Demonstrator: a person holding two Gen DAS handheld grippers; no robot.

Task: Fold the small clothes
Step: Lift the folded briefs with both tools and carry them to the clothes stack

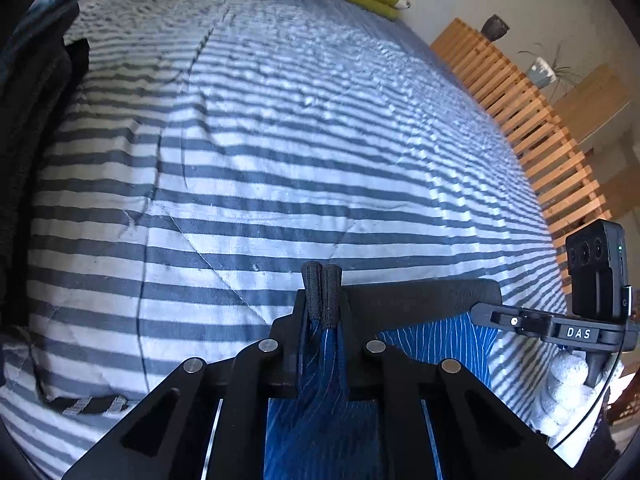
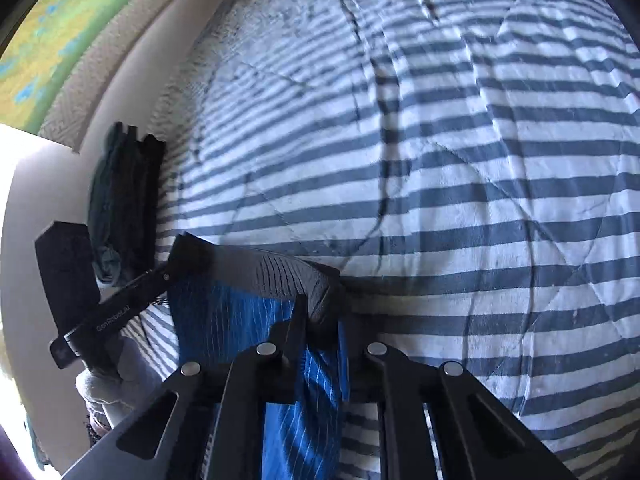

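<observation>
Between both grippers, blue shorts (image 1: 320,420)

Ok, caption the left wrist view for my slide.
Left claw shut on blue pinstriped garment above striped bedspread.

left wrist: close, over striped bedcover (image 1: 280,140) | right wrist: same | shared: bedcover

On my right tongs (image 1: 560,330), seen from the left wrist, the bar reads "DAS". My left tongs (image 2: 112,320) carry faint lettering, roughly "GenRobot.AI", hardly legible.
</observation>
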